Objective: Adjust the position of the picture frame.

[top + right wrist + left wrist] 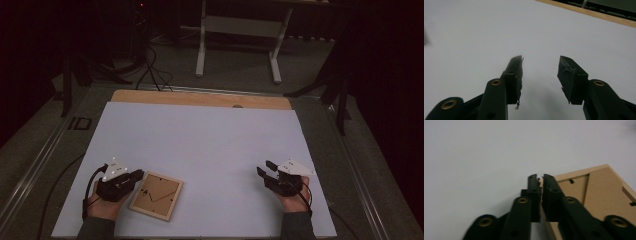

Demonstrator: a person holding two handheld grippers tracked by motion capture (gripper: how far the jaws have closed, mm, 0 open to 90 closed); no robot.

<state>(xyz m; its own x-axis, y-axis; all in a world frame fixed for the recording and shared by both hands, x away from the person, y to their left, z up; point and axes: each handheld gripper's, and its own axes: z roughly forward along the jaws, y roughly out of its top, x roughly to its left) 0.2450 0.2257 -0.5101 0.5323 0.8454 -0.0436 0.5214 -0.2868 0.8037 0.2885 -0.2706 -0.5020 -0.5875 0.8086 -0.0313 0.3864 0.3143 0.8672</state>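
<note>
A small wooden picture frame (156,195) lies back side up near the front left of the white sheet (200,145). My left gripper (138,175) reaches it from the left at its left corner. In the left gripper view the jaws (539,178) stand almost together with the thin rim of the picture frame (599,190) pinched between them. My right gripper (265,167) rests at the front right of the sheet, far from the frame. Seen from the right gripper view, it (540,61) is open, with only bare white sheet between its jaws.
The white sheet covers a wooden tabletop whose bare strip (200,98) shows along the far edge. Metal rails (45,150) run along both sides of the table. Beyond it stand a white table stand (240,30) and dark cables (150,70) on the floor.
</note>
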